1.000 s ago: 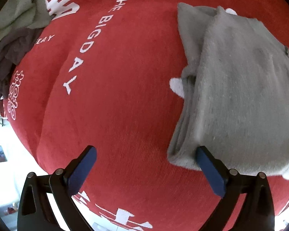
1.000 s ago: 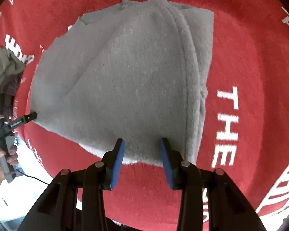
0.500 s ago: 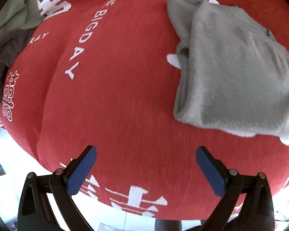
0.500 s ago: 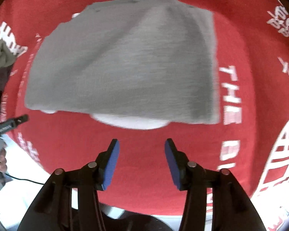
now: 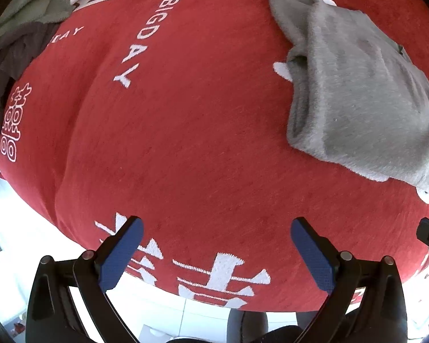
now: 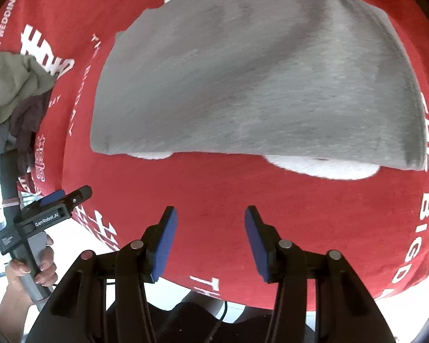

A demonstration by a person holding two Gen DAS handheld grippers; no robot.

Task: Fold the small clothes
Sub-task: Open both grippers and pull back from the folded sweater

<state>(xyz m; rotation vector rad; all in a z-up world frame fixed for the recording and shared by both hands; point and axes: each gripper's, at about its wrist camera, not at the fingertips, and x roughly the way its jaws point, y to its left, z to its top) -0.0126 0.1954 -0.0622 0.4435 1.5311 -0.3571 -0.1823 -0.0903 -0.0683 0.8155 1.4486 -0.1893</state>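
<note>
Red cloth [image 5: 203, 143] bare beside folded grey garment [image 6: 257, 80].

Left tongs [image 5: 216, 247] gape over red cloth [image 5: 186, 143]; folded grey garment [image 5: 366, 97] apart.

Setting looks like a staged indoor recording room rather than a lived-in home. I work at a table under a red cloth [image 5: 203, 131] printed with white wedding lettering. Past the cloth's near edge: pale tiled floor [image 5: 183, 314]. At the cloth's far left corner, a heap of loose clothes [image 6: 11, 91].
</note>
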